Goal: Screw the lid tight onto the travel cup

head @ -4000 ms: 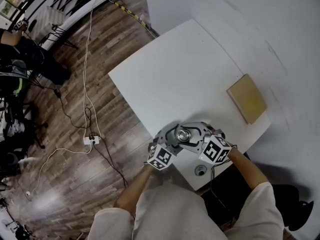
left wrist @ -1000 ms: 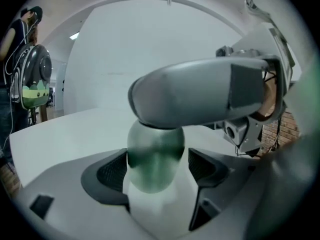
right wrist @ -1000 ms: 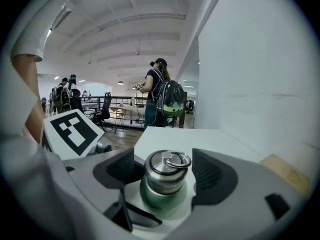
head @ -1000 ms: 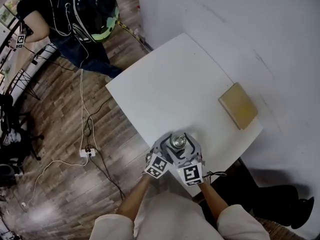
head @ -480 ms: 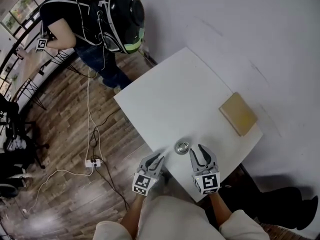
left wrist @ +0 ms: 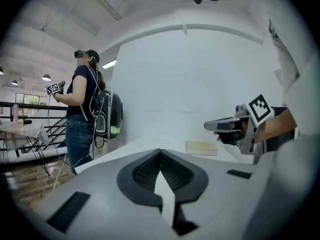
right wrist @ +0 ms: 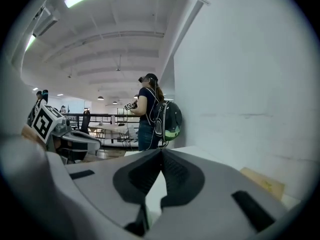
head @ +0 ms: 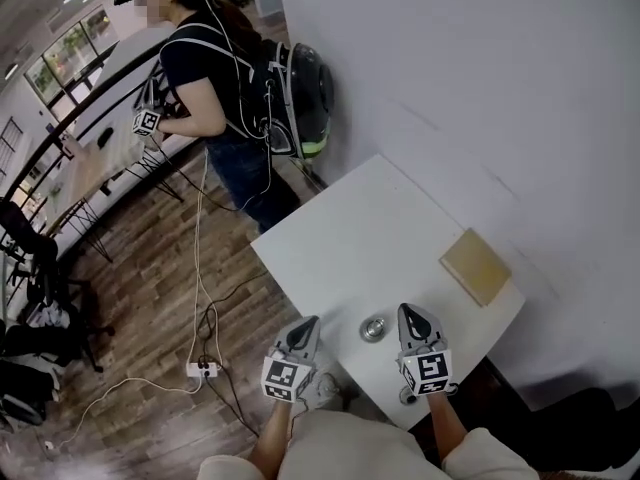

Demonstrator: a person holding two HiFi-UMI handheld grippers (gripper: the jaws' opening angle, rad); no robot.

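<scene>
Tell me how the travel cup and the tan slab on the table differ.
The travel cup is round and shiny metal; the tan slab is flat, rectangular and matte. The travel cup stands at the near edge, between the left tool and right tool; the tan slab lies farther off, by the wall. Both rest on the white table, untouched.

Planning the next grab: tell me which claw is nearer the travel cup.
Right. The right claw hangs shut just to the right of the travel cup, not touching it; the left claw, also shut, is farther off on the cup's left.
</scene>
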